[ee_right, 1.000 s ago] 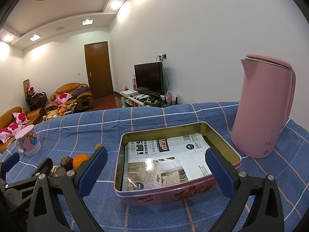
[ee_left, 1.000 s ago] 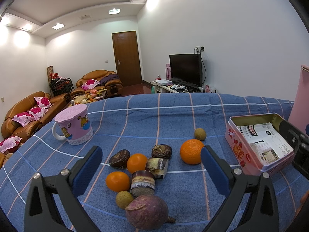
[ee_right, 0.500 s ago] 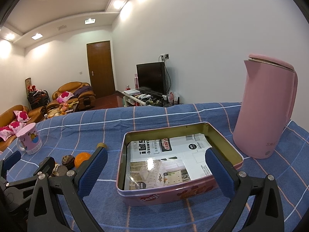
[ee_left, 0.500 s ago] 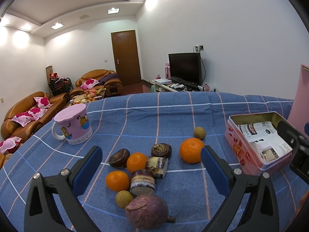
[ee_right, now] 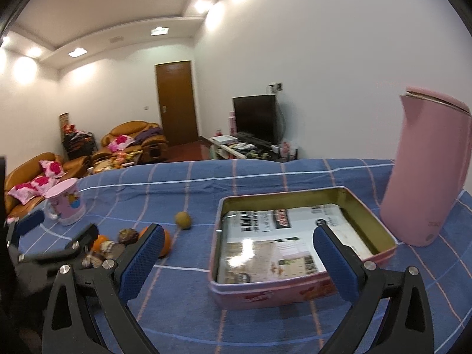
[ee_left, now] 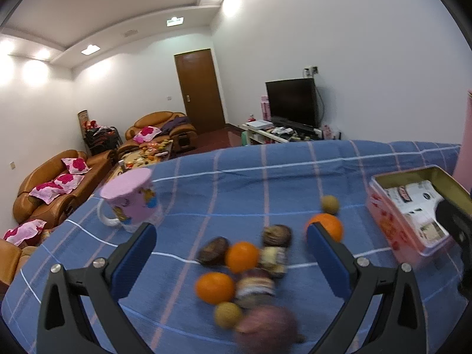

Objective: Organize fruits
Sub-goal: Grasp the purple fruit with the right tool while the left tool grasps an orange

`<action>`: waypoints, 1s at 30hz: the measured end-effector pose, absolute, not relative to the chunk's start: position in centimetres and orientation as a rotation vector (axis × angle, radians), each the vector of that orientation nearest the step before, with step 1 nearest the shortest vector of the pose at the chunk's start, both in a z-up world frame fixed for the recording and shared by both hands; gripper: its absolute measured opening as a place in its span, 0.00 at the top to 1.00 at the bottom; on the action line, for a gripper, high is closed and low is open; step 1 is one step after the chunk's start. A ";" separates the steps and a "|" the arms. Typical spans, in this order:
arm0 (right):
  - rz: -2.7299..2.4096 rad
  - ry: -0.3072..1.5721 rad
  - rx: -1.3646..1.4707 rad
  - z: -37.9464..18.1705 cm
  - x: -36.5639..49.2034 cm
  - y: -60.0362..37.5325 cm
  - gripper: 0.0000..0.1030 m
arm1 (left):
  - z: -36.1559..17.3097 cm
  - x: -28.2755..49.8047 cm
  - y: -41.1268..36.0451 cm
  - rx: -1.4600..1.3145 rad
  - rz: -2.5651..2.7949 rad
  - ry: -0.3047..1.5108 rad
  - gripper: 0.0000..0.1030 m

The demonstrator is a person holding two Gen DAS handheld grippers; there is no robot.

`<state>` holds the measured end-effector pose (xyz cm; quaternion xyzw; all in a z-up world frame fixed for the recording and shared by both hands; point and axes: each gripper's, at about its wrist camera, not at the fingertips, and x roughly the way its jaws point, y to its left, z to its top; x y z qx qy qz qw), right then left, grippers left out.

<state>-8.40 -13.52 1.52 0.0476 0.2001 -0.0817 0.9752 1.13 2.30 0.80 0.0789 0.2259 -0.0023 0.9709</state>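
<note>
From the left wrist, the left gripper (ee_left: 231, 253) hung wide open and empty over blurred fruits (ee_left: 242, 268) clustered on the blue cloth (ee_left: 236, 188) — the tin (ee_left: 413, 224) lay to their right. From the right wrist, the right gripper (ee_right: 237, 261) gaped empty before the tin (ee_right: 298, 290) — kettle (ee_right: 424, 168) beside it.

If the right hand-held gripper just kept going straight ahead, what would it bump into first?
Probably the pink tin: the right hand-held gripper, open and empty, points over its near wall toward the paper lining. Its height above the rim is unclear.
</note>
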 end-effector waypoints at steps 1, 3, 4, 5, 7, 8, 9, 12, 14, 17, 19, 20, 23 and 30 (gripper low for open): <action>-0.151 0.403 0.091 1.5 -8.5 -13.3 0.05 | 1.0 1.6 3.3 0.148 0.008 0.465 0.00; -0.098 0.411 0.074 1.4 -8.3 -12.4 0.13 | 1.2 2.4 5.4 0.115 0.050 0.480 0.00; -0.071 0.422 0.064 1.3 -8.1 -11.9 0.19 | 1.3 2.9 6.4 0.097 0.062 0.491 0.00; -0.037 0.441 0.053 1.1 -7.8 -11.2 0.22 | 1.3 3.3 7.3 0.083 0.069 0.503 0.00; 0.044 0.492 0.039 0.5 -7.0 -9.9 0.24 | 1.1 3.9 9.0 0.068 0.075 0.524 0.00; 0.071 0.507 0.038 0.3 -6.9 -9.3 0.24 | 1.1 4.2 9.6 0.071 0.080 0.532 0.00; 0.113 0.528 0.038 0.1 -6.7 -8.5 0.24 | 0.9 4.5 10.3 0.075 0.087 0.541 0.00; 0.222 0.586 0.052 -0.6 -6.1 -6.5 0.24 | 0.5 5.2 11.6 0.081 0.090 0.562 0.00; 0.295 0.631 0.066 -1.2 -5.8 -5.1 0.24 | 0.3 5.2 12.4 0.073 0.081 0.570 0.00; 0.382 0.673 0.068 -1.7 -5.4 -2.9 0.24 | 0.1 5.4 13.4 0.054 0.062 0.585 0.00; 0.408 0.714 0.057 -2.3 -4.6 -1.6 0.24 | 0.0 5.5 13.7 0.056 0.038 0.601 0.00; 0.414 0.743 0.050 -2.6 -4.1 -1.0 0.24 | -0.1 5.6 13.7 0.060 0.027 0.608 0.00; 0.402 0.814 0.054 -3.5 -2.9 -0.4 0.24 | -0.7 5.7 13.9 0.067 -0.027 0.644 0.00; 0.462 0.891 0.107 -4.9 -2.0 -0.8 0.50 | -1.3 5.8 13.0 0.074 -0.170 0.694 0.00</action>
